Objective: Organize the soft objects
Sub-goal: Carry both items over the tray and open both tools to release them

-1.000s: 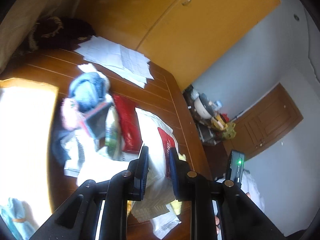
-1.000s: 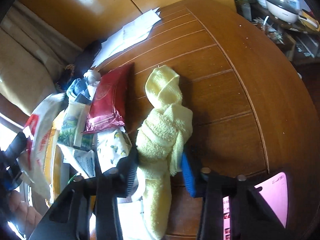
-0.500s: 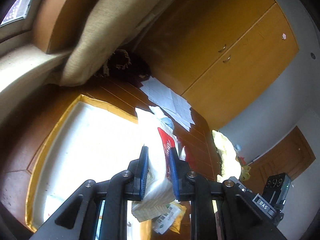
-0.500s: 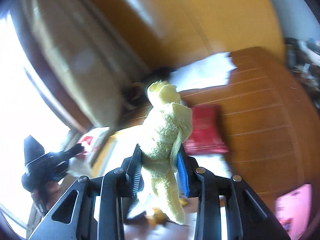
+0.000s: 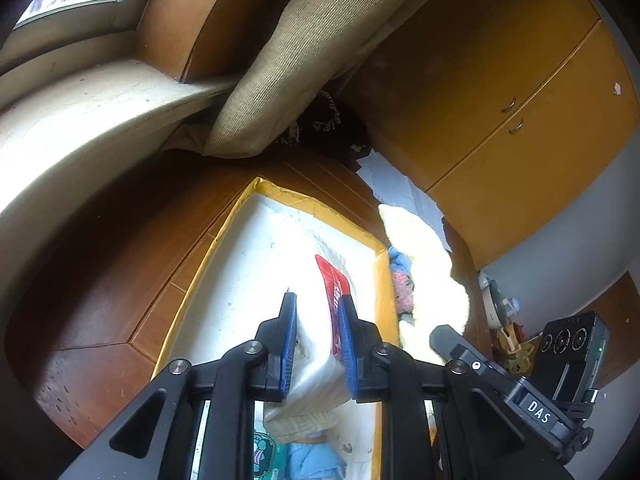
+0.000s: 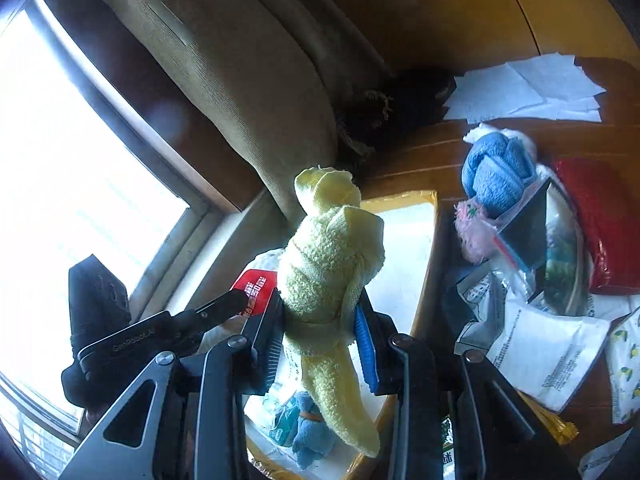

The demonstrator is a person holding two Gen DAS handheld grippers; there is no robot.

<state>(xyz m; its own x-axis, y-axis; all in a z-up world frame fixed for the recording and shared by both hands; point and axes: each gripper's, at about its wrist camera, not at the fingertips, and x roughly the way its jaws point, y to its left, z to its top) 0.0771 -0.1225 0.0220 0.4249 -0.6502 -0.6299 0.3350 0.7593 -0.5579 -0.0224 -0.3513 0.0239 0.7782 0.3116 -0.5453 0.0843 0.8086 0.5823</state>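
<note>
At lower centre of each wrist view, the left gripper [image 5: 316, 316] pinches a white plastic bag [image 5: 316, 364] and the right gripper [image 6: 320, 320] clamps a yellow towel [image 6: 332, 256], both above the yellow-rimmed box [image 5: 224, 240].

Yellow towel [image 6: 328, 256] is fuzzy terry cloth, tabletop [image 5: 120, 264] is glossy varnished wood, curtain [image 6: 240, 72] upper left is coarse ribbed fabric, white bag [image 5: 320, 364] crinkly plastic.

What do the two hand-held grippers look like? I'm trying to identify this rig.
Both are black, angular linkages with round silver pivot screws and flat blue ribbed pads. The left hand-held gripper carries pale "GenRobot.AI" lettering on its side; the right hand-held gripper has a white "DAS" label and a black module with a green light.
</note>
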